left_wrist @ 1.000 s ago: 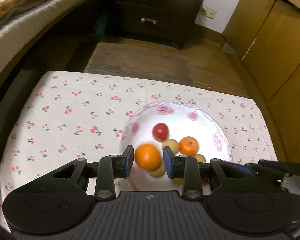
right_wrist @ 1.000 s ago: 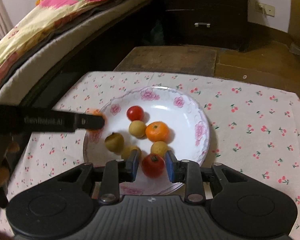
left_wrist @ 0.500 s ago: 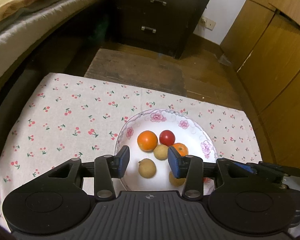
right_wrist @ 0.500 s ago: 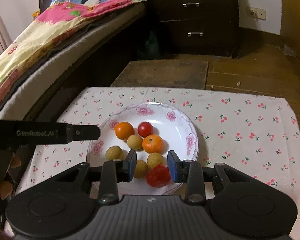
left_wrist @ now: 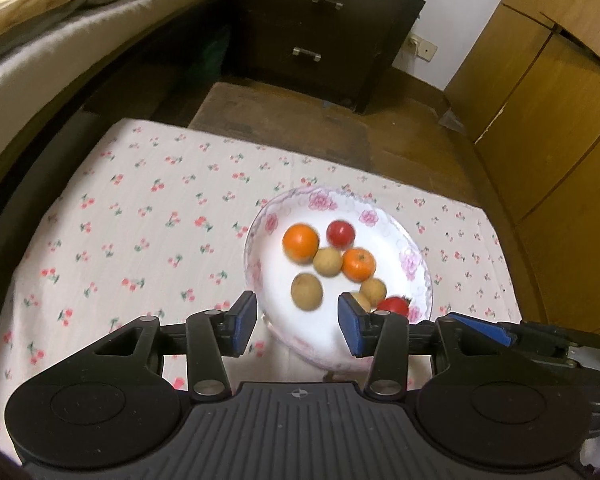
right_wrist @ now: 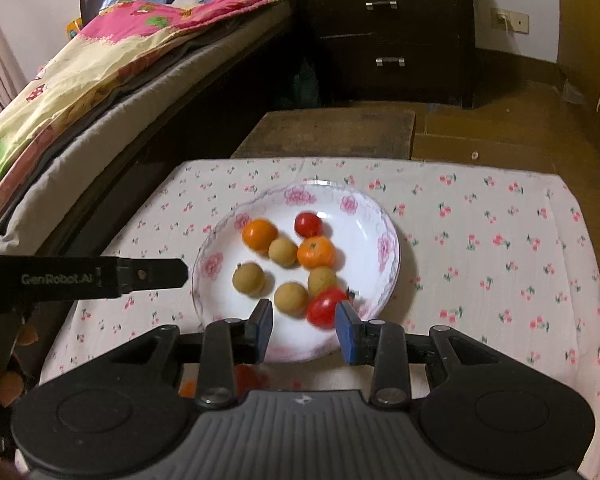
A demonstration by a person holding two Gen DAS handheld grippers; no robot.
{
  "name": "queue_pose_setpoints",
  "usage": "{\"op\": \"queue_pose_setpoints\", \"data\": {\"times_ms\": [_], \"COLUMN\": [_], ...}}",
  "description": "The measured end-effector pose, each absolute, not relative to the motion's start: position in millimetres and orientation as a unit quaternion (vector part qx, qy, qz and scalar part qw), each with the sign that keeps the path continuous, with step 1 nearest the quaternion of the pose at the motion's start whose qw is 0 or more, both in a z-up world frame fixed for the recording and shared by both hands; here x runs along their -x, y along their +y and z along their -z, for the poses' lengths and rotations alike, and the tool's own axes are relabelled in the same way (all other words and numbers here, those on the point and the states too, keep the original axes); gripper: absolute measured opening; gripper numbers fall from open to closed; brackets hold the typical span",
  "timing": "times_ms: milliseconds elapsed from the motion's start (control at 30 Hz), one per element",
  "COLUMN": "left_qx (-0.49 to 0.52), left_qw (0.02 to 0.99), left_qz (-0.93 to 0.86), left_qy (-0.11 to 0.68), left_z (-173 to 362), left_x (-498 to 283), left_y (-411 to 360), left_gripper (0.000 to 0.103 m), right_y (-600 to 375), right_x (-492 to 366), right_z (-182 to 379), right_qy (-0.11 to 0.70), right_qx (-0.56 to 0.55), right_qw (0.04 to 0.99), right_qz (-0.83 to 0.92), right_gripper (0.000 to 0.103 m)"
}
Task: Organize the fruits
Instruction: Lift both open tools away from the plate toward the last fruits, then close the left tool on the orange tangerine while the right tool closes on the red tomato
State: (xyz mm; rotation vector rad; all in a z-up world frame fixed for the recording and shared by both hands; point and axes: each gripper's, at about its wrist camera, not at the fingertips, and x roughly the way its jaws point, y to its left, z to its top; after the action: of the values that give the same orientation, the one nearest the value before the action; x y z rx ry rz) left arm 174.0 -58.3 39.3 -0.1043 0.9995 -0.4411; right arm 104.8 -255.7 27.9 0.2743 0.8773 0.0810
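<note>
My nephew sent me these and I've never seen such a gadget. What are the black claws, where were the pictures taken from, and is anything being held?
There is no robot: a person holds a two-finger claw in each hand, each with a wide-angle camera looking along its fingers. One picture is from the left claw, whose jaws are opening with nothing between them. The other is from the right claw, also holding nothing; the black bar at its left edge is the other claw seen from the side. Both look down on a cherry-print cloth with a flowered plate. In the plate lie two oranges, two tomatoes and four small tan fruits.
</note>
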Motion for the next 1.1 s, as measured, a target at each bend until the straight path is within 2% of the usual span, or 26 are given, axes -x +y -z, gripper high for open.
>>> {"op": "queue_pose_setpoints", "data": {"times_ms": [567, 1100], "left_qx": [0.038, 0.034], "left_qw": [0.840, 0.833], "left_qz": [0.211, 0.196], "left_qy": [0.499, 0.517], "left_z": [-24, -14], "left_x": [-133, -126], "left_y": [-46, -27], "left_gripper": [0.056, 0.059], "right_y": [-232, -205], "right_x": [-82, -98], "right_z": [-14, 7], "right_qy": [0.449, 0.476], "right_qx": [-0.125, -0.113], "right_qw": [0.883, 0.869], "right_qz": [-0.054, -0.078], "right_gripper": [0.036, 0.036]}}
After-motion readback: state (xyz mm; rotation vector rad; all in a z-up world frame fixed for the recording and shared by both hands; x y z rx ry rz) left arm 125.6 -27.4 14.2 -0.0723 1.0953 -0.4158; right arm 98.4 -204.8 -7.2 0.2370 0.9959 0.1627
